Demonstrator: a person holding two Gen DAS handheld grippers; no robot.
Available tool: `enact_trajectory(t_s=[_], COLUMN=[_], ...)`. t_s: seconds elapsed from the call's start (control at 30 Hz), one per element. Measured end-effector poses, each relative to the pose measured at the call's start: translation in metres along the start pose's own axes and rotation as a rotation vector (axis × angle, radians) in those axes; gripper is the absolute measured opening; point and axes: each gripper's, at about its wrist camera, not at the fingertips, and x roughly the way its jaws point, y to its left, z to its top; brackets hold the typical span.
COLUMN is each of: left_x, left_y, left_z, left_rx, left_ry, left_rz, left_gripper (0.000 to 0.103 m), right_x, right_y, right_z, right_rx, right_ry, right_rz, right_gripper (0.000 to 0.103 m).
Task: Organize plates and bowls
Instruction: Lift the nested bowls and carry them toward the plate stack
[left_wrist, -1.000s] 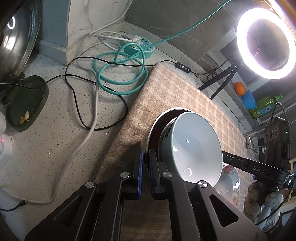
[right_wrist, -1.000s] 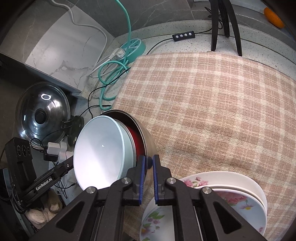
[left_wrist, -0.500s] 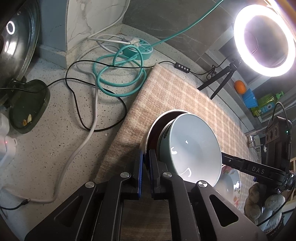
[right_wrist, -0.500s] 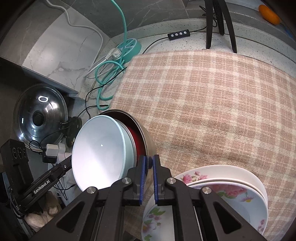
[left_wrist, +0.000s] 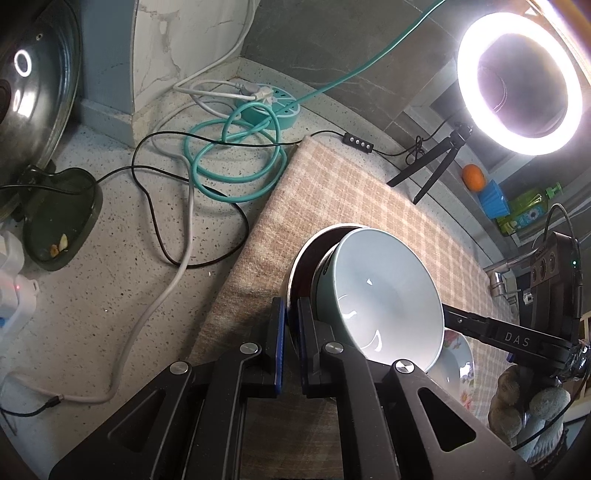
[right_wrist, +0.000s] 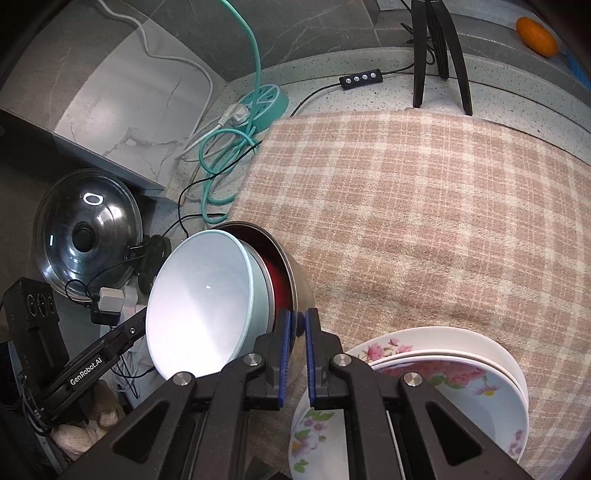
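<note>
left gripper (left_wrist: 289, 317): fingers pinched on steel bowl (right_wrist: 295, 273) rim
right gripper (right_wrist: 296, 328): fingers clamp opposite rim
bowl stack: tilted, pale blue bowl (right_wrist: 201, 302) innermost
floral plates (right_wrist: 461, 387): stacked just beside, on plaid cloth (right_wrist: 424, 206)

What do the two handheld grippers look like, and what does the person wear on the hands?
Both the left gripper and the right gripper are matte black, with open triangular arms, silver round screws and blue pads on the fingers. Seen from the opposite camera, one body reads "GenRobot.AI", the other "DAS", with black cables attached. The hands wear light knitted gloves.
</note>
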Motion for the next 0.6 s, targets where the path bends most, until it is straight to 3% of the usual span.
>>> enact_trajectory(t_s=[0.6], left_x=[-0.021], left_y=[-0.031], left_z=[-0.003], left_rx=[0.047], left_ry=[-0.03], left_rz=[-0.039], left_gripper=[0.005], right_x=[-0.043], right_y=[-0.008], right_z=[-0.011], right_rx=[-0.003], right_ry=[-0.06], right_rz=[0.005], right_gripper=[0.008])
